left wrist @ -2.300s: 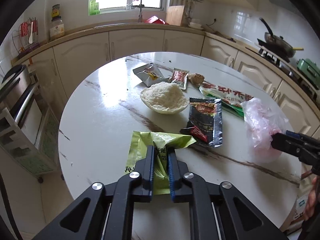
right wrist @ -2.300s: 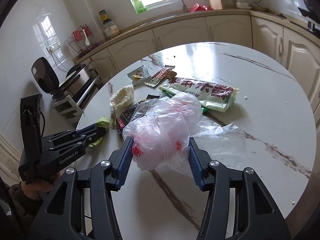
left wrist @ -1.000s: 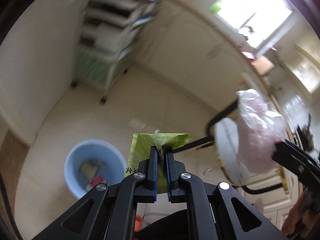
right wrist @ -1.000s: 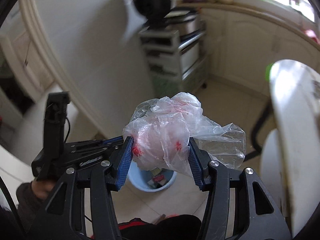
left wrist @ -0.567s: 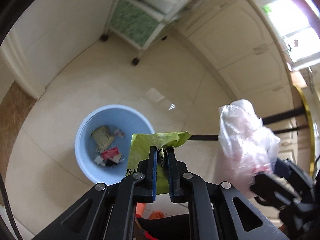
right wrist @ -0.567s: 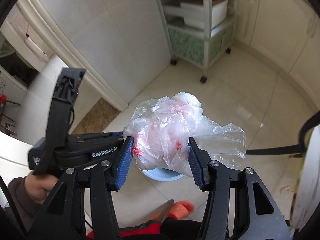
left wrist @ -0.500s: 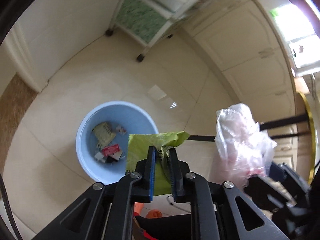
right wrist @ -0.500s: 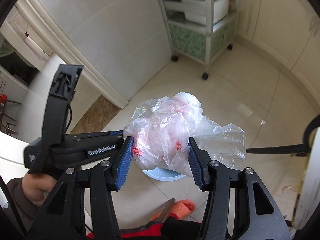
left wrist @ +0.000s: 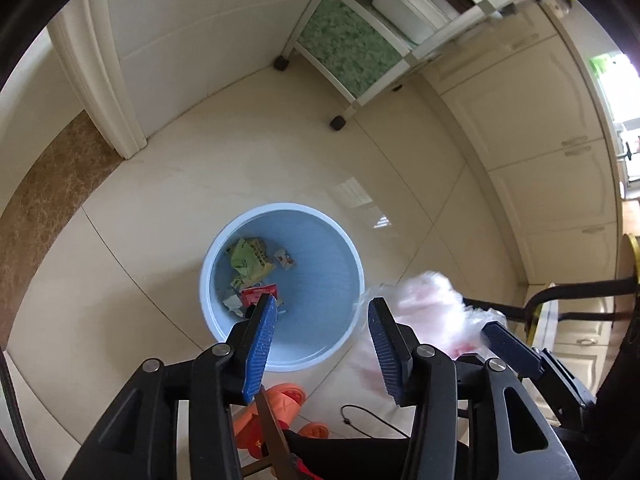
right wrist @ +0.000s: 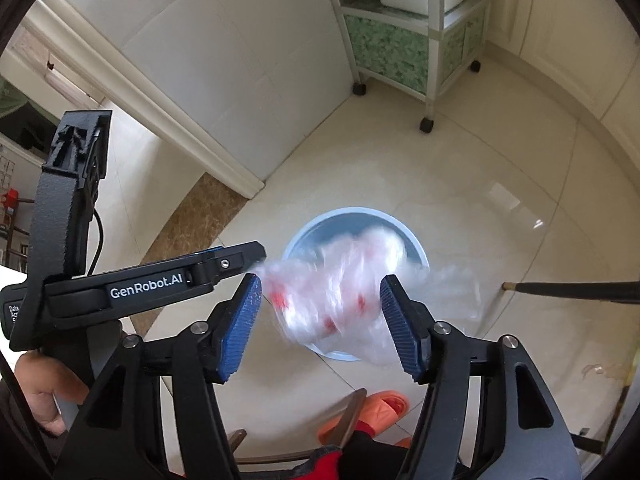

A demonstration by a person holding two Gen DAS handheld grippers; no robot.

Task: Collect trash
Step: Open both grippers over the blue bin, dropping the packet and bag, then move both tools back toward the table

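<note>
A light blue bin [left wrist: 320, 280] stands on the floor below both grippers, with several wrappers in it. A green wrapper [left wrist: 250, 258] lies inside on the left. My left gripper [left wrist: 322, 320] hangs over the bin, its jaws opening with nothing between them. In the right wrist view my right gripper [right wrist: 320, 312] is also above the bin [right wrist: 352, 211], its jaws opening. A crumpled clear plastic bag with red marks [right wrist: 336, 284] is blurred between the pads and looks loose from them. The left gripper [right wrist: 240, 258] reaches in from the left. The bag [left wrist: 424, 300] shows right of the left fingers.
A white wheeled shelf cart with green panels [left wrist: 352, 48] stands by the wall beyond the bin. Cabinet doors [left wrist: 540, 140] run along the right. Black table legs [right wrist: 572, 290] cross at right. Orange slippers [right wrist: 384, 404] sit just below the bin. A hand [right wrist: 44, 392] holds the left gripper.
Both grippers came down over the bin. The left jaws parted and the green wrapper dropped into the bin. The right jaws widened and the plastic bag is slipping out downward.
</note>
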